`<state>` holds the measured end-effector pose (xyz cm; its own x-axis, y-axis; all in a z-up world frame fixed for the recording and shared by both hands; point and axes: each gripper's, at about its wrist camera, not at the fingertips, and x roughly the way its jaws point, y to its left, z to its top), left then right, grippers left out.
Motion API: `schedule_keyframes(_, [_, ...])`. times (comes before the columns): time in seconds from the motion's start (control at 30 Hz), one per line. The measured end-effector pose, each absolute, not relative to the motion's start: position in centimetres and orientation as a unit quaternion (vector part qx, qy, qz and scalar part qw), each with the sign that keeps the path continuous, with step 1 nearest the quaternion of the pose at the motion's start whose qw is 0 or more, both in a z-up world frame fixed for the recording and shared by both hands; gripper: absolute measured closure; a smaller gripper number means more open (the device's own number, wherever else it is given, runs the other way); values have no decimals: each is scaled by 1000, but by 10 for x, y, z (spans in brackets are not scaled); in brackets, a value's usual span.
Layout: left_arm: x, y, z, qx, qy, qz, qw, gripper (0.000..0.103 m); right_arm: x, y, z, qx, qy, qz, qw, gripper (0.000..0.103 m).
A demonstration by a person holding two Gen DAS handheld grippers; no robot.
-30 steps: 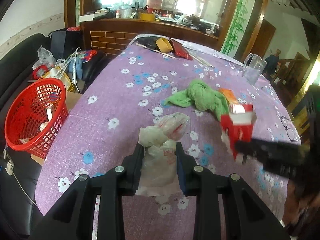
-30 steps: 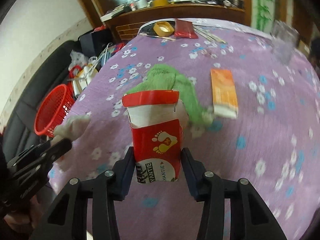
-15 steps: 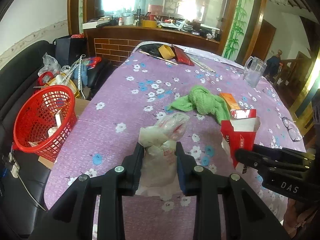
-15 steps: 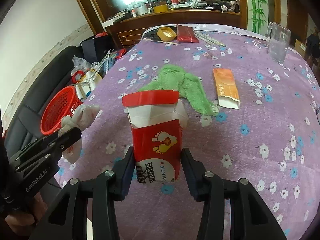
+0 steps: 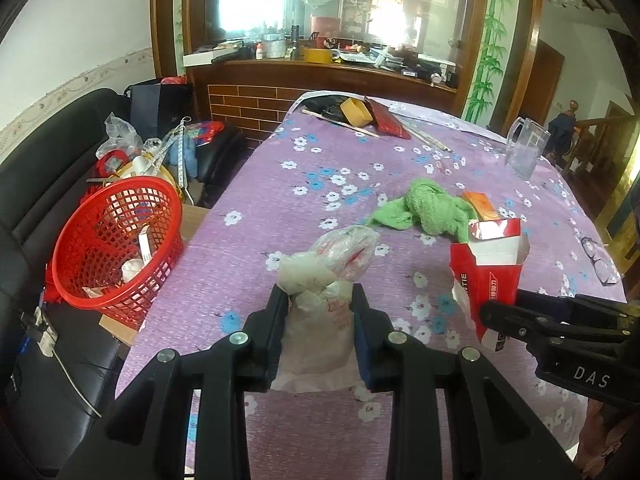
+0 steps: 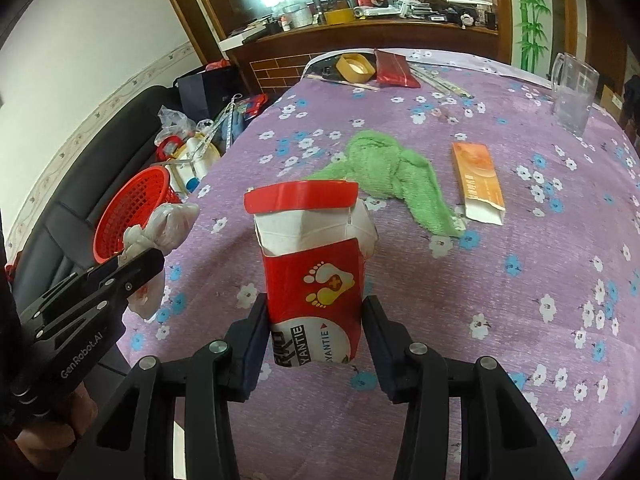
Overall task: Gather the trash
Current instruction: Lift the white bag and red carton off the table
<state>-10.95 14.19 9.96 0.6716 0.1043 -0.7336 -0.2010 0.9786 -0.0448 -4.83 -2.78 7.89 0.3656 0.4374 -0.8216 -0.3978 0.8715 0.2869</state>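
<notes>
My left gripper (image 5: 320, 300) is shut on a crumpled white plastic bag (image 5: 326, 268), held above the purple flowered tablecloth (image 5: 320, 168). The same bag (image 6: 160, 228) shows at the left of the right wrist view, clamped in the left gripper (image 6: 132, 264). My right gripper (image 6: 314, 316) is shut on an opened red and white carton (image 6: 316, 264) with a footprint logo, held upright over the table. From the left wrist view, the carton (image 5: 486, 272) and the right gripper (image 5: 500, 316) sit at the right. A red mesh basket (image 5: 116, 248) with some scraps stands left of the table.
A green towel (image 6: 392, 176), an orange box (image 6: 478, 180) and a glass mug (image 6: 574, 92) lie on the table. A tape roll (image 6: 354, 66) and a red pouch (image 6: 394, 68) are at the far end. Spectacles (image 5: 600, 260) lie at the right edge. A black sofa (image 5: 36, 168) holds clutter.
Both grippers keep their holds. The right gripper with the carton has drifted slightly, so more of the table and the basket shows. The left view has tilted up a little.
</notes>
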Motion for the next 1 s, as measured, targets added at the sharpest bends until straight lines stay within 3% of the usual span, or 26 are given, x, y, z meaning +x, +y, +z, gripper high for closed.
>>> schedule_keyframes(1.0, [-116, 154, 106, -62, 391, 94, 914, 74, -54, -12, 84, 12, 503, 263, 823, 53])
